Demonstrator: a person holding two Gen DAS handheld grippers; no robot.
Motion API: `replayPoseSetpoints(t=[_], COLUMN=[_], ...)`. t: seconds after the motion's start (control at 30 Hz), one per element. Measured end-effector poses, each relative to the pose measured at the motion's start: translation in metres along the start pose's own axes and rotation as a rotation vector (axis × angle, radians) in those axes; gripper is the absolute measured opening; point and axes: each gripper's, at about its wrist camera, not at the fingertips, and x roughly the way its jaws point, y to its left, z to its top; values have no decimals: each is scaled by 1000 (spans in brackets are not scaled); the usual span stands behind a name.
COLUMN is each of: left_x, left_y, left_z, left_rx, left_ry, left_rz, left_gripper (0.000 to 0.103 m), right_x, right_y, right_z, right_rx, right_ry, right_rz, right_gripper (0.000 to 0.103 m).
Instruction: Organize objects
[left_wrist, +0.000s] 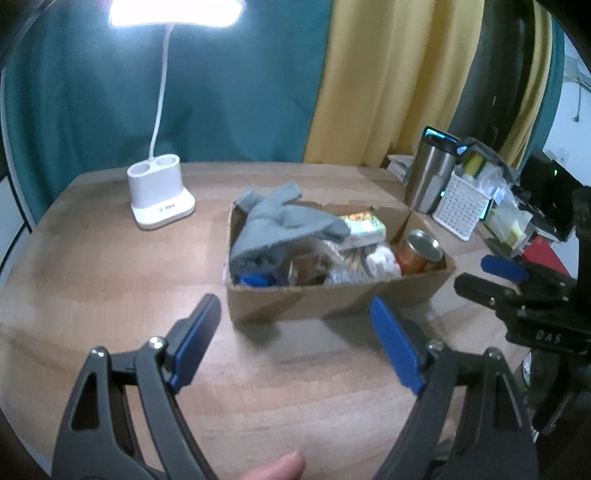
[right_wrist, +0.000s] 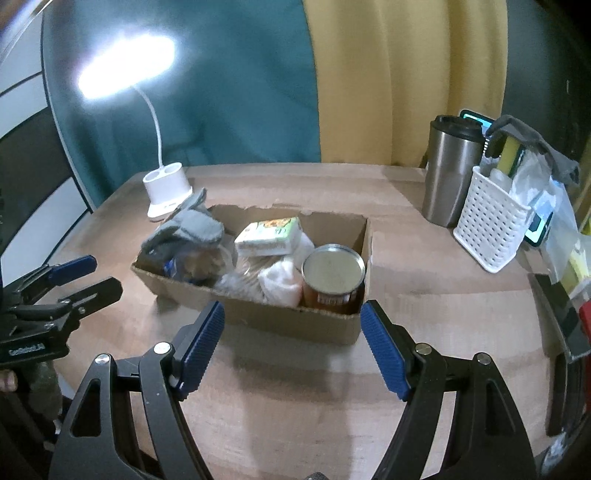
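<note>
Both grippers hover over bare tabletop short of the cardboard box (right_wrist: 258, 321), nothing between the fingers of either. The right gripper (right_wrist: 291, 332) has its jaws spread wide and empty; the box's near wall lies just beyond its fingertips, roughly spanning the gap between them. The left gripper (left_wrist: 295, 325) is likewise wide open and empty, with the box ahead and slightly right of its fingers.

Box contents, seen from the right wrist:
- tin can (right_wrist: 332, 275), upright, in the corner nearest the right-hand finger
- white packet (right_wrist: 269, 236) lying flat further beyond
- grey cloth (right_wrist: 192, 225) draped over the far-left end, spilling past the rim

Judgement: the open, paired stance suits either lifting the box by its ends or picking items out singly. The can looks easiest to grasp.
</note>
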Motion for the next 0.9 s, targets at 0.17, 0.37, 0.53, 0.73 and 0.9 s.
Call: replayPoseSetpoints(t=[0.17, 0.37, 0.53, 0.73, 0.9], left_x=[-8, -27, -38, -46, -49], left_y=[-3, -9, -12, -11, -11], left_z=[-11, -23, -28, -30, -29], left_rx=[-8, 6, 18, 25, 34], left_ry=[12, -12, -21, -34, -42], left_rz=[2, 6, -1, -1, -6], left_gripper=[85, 85, 85, 85, 85], right_x=[-8, -22, -31, -40, -42], right_y=[6, 12, 18, 22, 21], right_z=[-16, -29, -36, -39, -41], right_rx=[-8, -15, -17, -16, -13], right_ry=[0, -15, -24, -39, -38], right_rz=[3, 2, 1, -1, -4], right_gripper=[79, 79, 79, 79, 79])
